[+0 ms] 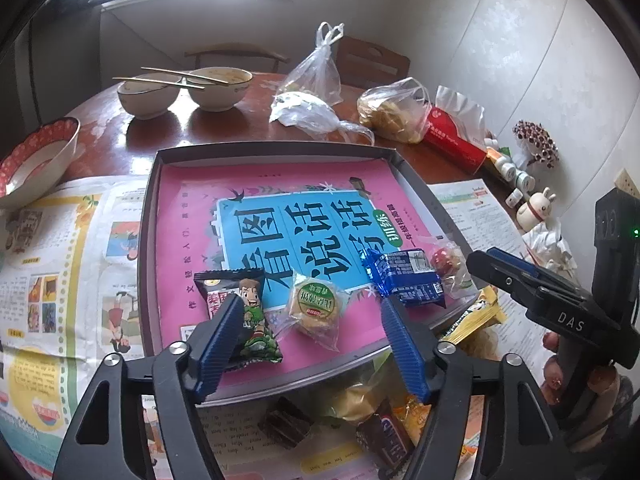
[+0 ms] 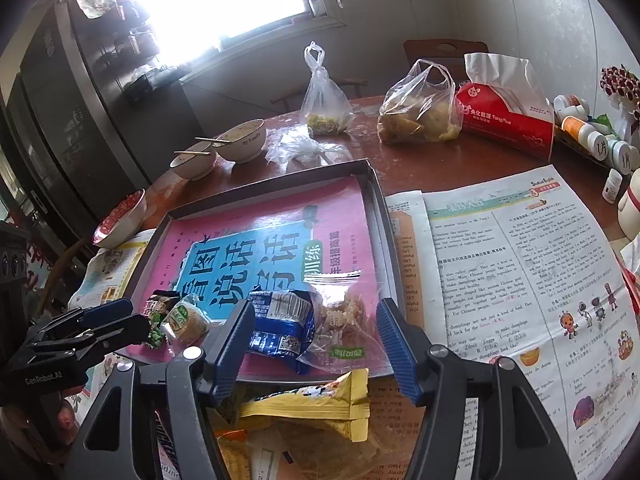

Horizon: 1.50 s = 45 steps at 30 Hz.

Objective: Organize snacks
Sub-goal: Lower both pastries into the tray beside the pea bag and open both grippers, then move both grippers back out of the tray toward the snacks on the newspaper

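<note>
- The desk [image 1: 224, 120] is brown wood, partly covered by printed sheets [image 2: 520, 264].
- My grey tray [image 1: 149, 216] sits on it, lined with a pink and blue book cover [image 1: 192, 208].
- My left tongs [image 1: 308, 304] stand apart over the tray's near edge, pressing on nothing.
- My right tongs [image 2: 314, 312] also stand apart with nothing clamped; the blue packet [image 2: 280, 320] and a clear bag of snacks [image 2: 344, 324] lie in the tray between the tips.
- Left of those in the tray lie a round cake in clear wrap [image 1: 316, 308] and a cartoon packet [image 1: 244, 308].
- A yellow packet [image 2: 316, 400] lies outside, just beside the tray's near rim, among other loose snacks.
</note>
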Tool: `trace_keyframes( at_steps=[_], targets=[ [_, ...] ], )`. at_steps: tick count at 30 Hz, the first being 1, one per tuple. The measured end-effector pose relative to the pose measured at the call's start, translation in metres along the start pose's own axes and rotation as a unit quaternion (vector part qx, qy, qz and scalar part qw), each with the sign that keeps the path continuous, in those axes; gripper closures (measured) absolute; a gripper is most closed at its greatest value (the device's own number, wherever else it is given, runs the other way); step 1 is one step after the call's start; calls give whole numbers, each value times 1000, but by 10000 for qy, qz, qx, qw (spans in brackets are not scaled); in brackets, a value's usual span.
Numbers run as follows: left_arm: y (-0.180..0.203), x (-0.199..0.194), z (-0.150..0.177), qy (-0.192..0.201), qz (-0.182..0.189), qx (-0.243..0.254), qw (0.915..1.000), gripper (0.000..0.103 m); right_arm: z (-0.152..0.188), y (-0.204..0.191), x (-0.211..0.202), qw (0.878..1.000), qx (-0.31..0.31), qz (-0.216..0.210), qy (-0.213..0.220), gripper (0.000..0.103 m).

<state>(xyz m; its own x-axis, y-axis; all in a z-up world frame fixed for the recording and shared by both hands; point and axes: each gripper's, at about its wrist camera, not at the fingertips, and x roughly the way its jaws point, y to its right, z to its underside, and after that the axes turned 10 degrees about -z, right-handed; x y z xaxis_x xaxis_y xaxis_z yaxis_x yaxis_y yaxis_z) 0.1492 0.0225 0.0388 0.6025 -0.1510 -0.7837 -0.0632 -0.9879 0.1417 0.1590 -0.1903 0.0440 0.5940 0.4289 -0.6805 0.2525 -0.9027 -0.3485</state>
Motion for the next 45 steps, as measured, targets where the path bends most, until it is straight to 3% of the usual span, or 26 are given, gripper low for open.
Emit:
trace_keyframes(
  at_steps=[14, 45],
  targets=[
    [-2, -15, 10, 120, 93, -126, 9998, 25, 8, -10, -11, 9998, -162, -57, 128, 29],
    [7, -31, 53, 45, 235, 113, 9997, 25, 51, -42, -28, 9978, -645, -118, 39, 24]
  ],
)
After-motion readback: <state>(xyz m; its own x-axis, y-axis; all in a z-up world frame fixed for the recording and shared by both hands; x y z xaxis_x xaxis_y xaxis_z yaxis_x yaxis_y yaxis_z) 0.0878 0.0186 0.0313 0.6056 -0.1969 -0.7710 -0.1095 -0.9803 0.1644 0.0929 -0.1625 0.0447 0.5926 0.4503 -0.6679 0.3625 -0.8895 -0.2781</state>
